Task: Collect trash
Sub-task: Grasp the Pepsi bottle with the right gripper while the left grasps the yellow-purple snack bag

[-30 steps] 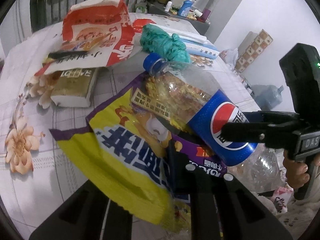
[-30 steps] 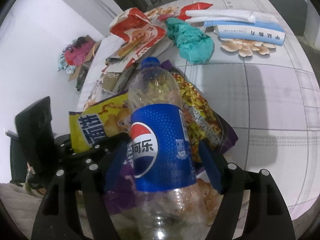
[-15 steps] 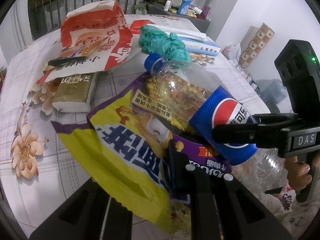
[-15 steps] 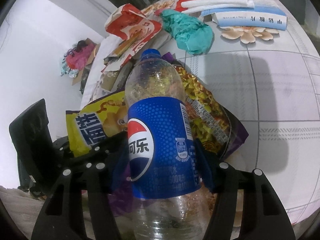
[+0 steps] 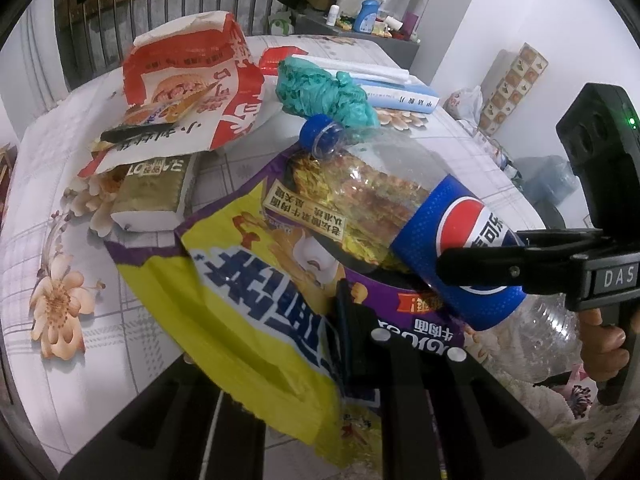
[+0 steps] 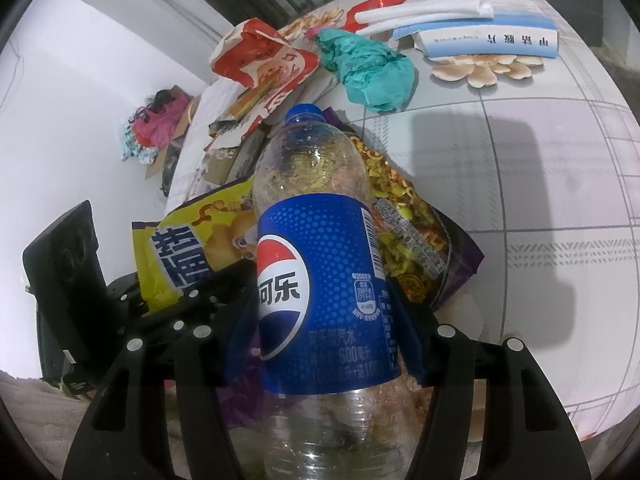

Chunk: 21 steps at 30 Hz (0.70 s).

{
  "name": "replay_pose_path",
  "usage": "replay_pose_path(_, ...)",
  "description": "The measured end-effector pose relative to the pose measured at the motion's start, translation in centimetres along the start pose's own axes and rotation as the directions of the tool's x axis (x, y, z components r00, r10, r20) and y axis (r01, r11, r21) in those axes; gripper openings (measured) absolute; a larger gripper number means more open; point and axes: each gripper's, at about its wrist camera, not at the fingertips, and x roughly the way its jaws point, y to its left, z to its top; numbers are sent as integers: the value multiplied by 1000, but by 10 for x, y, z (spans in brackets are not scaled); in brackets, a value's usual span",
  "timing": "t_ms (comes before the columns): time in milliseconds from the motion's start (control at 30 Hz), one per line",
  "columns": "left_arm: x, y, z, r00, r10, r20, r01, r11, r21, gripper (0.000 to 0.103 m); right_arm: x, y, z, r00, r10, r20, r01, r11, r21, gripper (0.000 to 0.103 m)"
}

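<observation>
My right gripper [image 6: 324, 316] is shut on an empty Pepsi bottle [image 6: 320, 280] with a blue cap, held by its blue label; it also shows in the left wrist view [image 5: 452, 248]. My left gripper [image 5: 344, 332] is shut on a yellow and purple snack bag [image 5: 248, 288], which hangs under the bottle and shows in the right wrist view [image 6: 188, 248]. On the table behind lie a red and white paper bag [image 5: 188, 80], a crumpled teal plastic bag [image 5: 324, 92] and a small olive packet [image 5: 156, 188].
The table [image 5: 60, 240] has a white cloth with flower prints. A blue and white box [image 6: 488, 36] and a white roll lie at its far side. A railing and a cluttered shelf stand behind. A soft fabric surface lies below the grippers.
Both grippers have lifted slightly and drawn back from the table, carrying the bottle and snack bag. The grips have not changed.
</observation>
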Motion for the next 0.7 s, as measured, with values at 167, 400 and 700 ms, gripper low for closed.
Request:
replay_pose_path(167,-4,0,-2,1000,0,10,0,1000,-2,12,-2,4,-1,1000,1,6,-1,1000,-7,58)
replay_pose_path(400,-17,-2,-4,999,1,43,-1,1000,-5,7,-8,9,-3,1000,3,20,-2,1000,-20,58)
replay_pose_path(700,-43,-11,-4,994,-20,109,19,1000,12,4,-22,18,-8,998,15,59,-13,999,-36,58)
